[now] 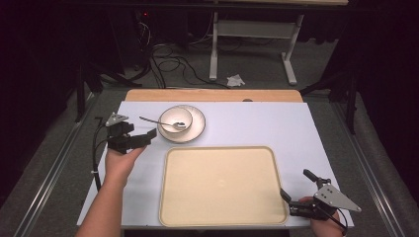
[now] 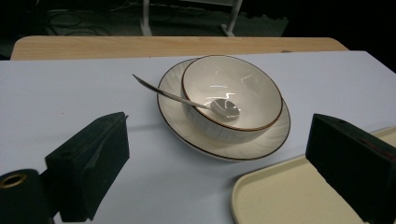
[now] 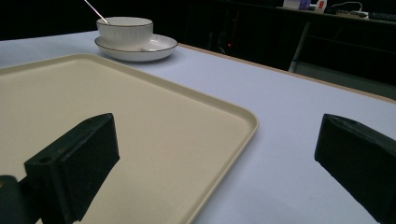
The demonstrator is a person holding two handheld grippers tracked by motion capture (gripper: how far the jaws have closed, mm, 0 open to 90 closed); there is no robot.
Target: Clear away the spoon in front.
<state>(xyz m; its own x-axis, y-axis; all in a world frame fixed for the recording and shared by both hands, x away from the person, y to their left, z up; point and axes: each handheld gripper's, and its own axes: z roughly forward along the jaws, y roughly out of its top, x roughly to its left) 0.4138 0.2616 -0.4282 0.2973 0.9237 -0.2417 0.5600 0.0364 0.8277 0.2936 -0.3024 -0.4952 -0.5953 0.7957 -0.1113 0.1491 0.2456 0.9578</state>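
Table: pale blue top. Tray: cream, empty, near edge, centre. Plate: white, dark rim, beyond the tray's far left corner. Bowl: sits on plate. Spoon: rests in bowl, handle pointing left. Left gripper: jaws spread, near plate. Right gripper: jaws spread, at tray's near right corner.

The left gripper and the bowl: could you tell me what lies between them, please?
Nothing but bare pale table, as the left gripper view shows. The left gripper is open, facing the bowl, which sits on a plate with a spoon inside.
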